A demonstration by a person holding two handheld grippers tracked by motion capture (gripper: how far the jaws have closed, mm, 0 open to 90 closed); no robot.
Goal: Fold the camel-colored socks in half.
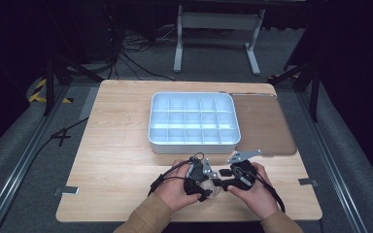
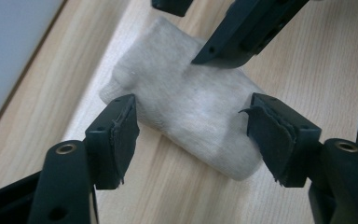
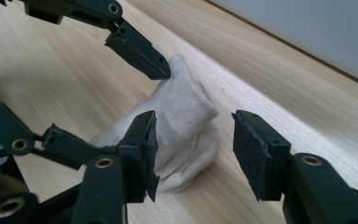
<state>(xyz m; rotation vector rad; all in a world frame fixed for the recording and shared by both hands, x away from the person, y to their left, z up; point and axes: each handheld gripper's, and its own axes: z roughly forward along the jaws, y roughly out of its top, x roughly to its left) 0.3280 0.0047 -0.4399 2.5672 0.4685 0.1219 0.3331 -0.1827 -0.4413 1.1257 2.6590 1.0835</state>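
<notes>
Lying flat on the wooden table just in front of the white compartment tray, folded beige sock sits unpinched between spread left gripper and spread right gripper.

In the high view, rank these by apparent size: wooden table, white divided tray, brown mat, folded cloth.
1. wooden table, the largest.
2. white divided tray.
3. brown mat, somewhat smaller than the tray.
4. folded cloth, the smallest; both grippers partly hide it, so its full size is uncertain.
</notes>
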